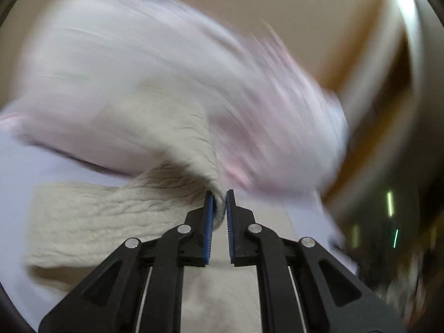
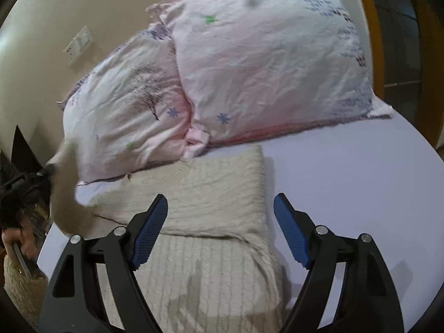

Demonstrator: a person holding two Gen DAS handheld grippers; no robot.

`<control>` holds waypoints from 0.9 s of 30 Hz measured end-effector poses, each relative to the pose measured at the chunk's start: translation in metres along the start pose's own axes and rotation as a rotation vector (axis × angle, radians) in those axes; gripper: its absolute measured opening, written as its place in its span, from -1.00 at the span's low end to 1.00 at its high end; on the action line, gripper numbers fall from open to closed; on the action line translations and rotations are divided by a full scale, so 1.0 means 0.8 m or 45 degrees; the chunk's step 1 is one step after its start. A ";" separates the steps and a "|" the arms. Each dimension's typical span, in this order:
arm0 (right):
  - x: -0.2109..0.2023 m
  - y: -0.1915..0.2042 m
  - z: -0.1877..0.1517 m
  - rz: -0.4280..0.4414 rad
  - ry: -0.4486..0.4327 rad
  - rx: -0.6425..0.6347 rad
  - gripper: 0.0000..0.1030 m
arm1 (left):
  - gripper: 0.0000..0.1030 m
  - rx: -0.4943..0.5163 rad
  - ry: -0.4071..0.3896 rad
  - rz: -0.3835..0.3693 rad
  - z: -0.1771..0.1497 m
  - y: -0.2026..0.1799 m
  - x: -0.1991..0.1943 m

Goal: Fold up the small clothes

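Observation:
A cream knitted sweater lies on a pale lilac bed sheet, with one sleeve folded across its body. My right gripper is open and empty, hovering just above the sweater's middle. My left gripper is shut on a pinch of the cream sweater and lifts that part off the bed. The left gripper also shows at the left edge of the right wrist view, with cream fabric hanging from it. The left wrist view is heavily blurred.
Two pink patterned pillows lie at the head of the bed, right behind the sweater. A beige wall with a switch plate is behind them. A wooden door frame is at the right. The bed edge runs along the left.

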State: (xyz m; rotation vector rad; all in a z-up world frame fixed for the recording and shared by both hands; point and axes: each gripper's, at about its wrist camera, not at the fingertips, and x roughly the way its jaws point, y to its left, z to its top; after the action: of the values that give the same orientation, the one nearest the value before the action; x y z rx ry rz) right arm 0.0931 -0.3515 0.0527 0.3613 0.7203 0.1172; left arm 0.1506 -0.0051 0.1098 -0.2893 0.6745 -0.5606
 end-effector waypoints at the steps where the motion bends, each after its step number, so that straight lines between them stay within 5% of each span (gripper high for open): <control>1: 0.001 -0.005 -0.003 -0.012 0.015 0.008 0.53 | -0.86 0.113 0.133 -0.029 -0.017 -0.037 0.043; 4: -0.007 -0.023 -0.012 -0.017 0.055 0.053 0.53 | -0.86 0.281 0.353 -0.029 -0.064 -0.084 0.097; 8: -0.045 -0.051 -0.027 -0.005 0.058 0.061 0.62 | -0.76 0.262 0.302 -0.018 -0.074 -0.059 0.043; 9: -0.057 -0.059 -0.034 0.024 0.074 0.067 0.63 | -0.63 0.232 0.268 -0.012 -0.076 -0.044 0.016; 11: -0.076 -0.072 -0.050 0.110 0.116 0.090 0.64 | 0.31 0.184 0.189 -0.013 -0.087 -0.017 -0.044; 12: -0.087 -0.081 -0.064 0.187 0.148 0.115 0.64 | 0.42 0.172 0.155 -0.014 -0.095 -0.014 -0.066; 16: -0.121 -0.100 -0.120 0.454 0.294 0.210 0.64 | 0.53 0.054 0.088 -0.040 -0.156 0.034 -0.182; 19: -0.143 -0.107 -0.165 0.532 0.404 0.234 0.62 | 0.53 -0.066 0.103 -0.057 -0.215 0.069 -0.236; 27: -0.113 -0.122 -0.241 0.573 0.655 0.438 0.30 | 0.53 -0.375 0.201 -0.107 -0.329 0.134 -0.223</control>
State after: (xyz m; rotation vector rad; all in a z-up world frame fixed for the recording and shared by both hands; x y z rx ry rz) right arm -0.1043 -0.4088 -0.0599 0.8387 1.1628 0.5296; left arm -0.0949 0.1658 -0.0425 -0.5551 0.9029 -0.5678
